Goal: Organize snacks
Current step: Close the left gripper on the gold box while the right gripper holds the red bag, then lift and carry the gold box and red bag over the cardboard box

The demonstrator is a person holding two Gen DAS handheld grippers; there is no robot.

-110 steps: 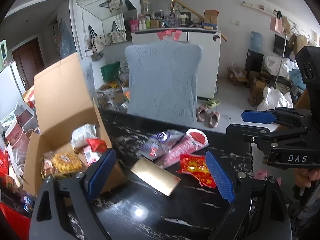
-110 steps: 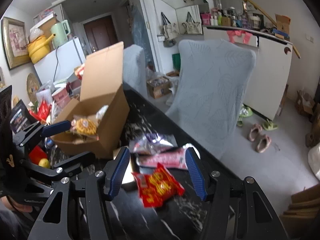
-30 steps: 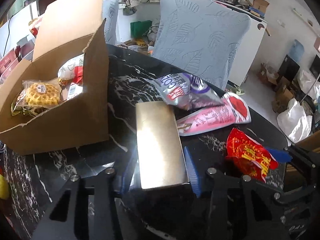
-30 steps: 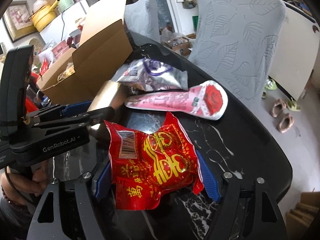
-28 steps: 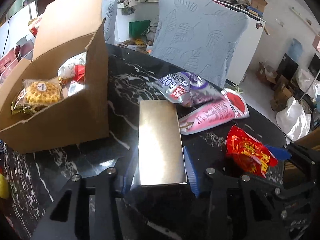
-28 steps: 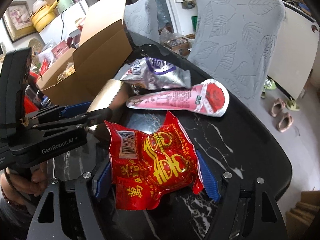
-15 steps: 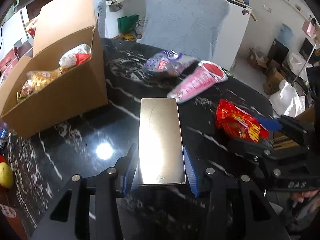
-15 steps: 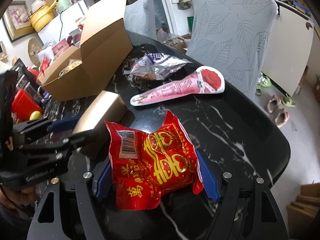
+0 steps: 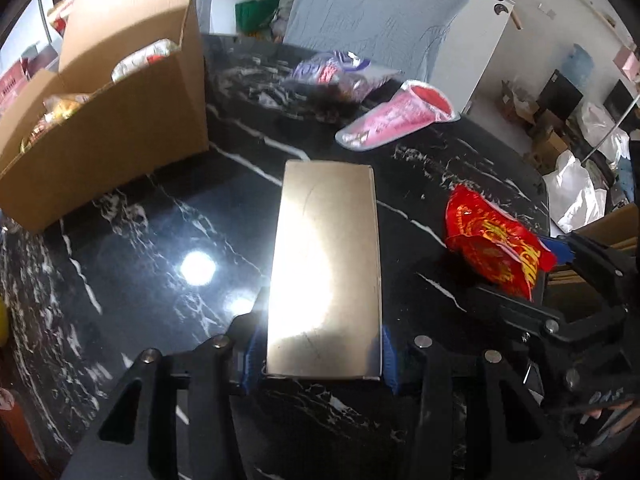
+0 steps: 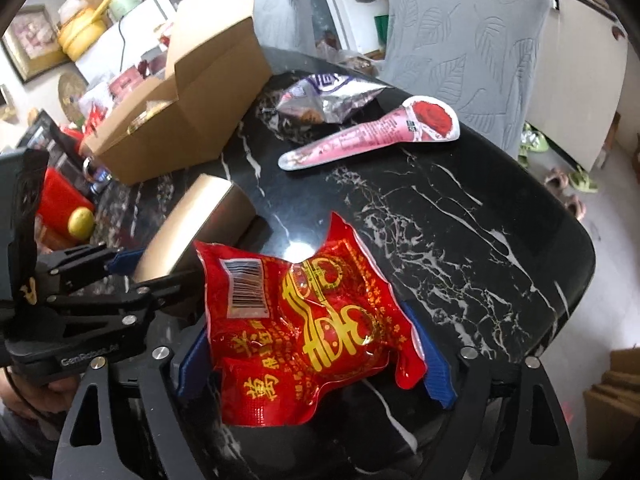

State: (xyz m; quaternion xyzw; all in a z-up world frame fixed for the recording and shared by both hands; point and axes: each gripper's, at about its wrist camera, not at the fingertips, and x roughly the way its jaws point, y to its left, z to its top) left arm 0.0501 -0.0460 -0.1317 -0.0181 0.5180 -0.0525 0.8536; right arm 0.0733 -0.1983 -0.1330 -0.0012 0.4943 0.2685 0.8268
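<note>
My left gripper (image 9: pixel 320 348) holds a flat gold box (image 9: pixel 324 256) by its long sides, blue pads pressed on it, jaws easing open a little. The same gold box (image 10: pixel 200 216) shows in the right wrist view in that left gripper (image 10: pixel 156 268). A red snack packet (image 10: pixel 304 320) with gold characters lies between the pads of my right gripper (image 10: pixel 312 364), whose jaws are opening and stand slightly off its edges. From the left wrist view the red packet (image 9: pixel 492 248) sits at the right gripper (image 9: pixel 528 276). An open cardboard carton (image 9: pixel 112 148) with snacks inside stands at the left.
On the black marble table (image 9: pixel 160 240) lie a pink cone-shaped packet (image 10: pixel 372 136) and a silver-purple bag (image 10: pixel 328 92) near the far edge. A grey chair (image 10: pixel 460 40) stands behind the table. A yellow fruit (image 10: pixel 81 222) and red items sit left of the carton (image 10: pixel 192 120).
The left gripper has drawn back from the carton with the gold box, which is up off the table. The right gripper's pads have spread wider around the red packet.
</note>
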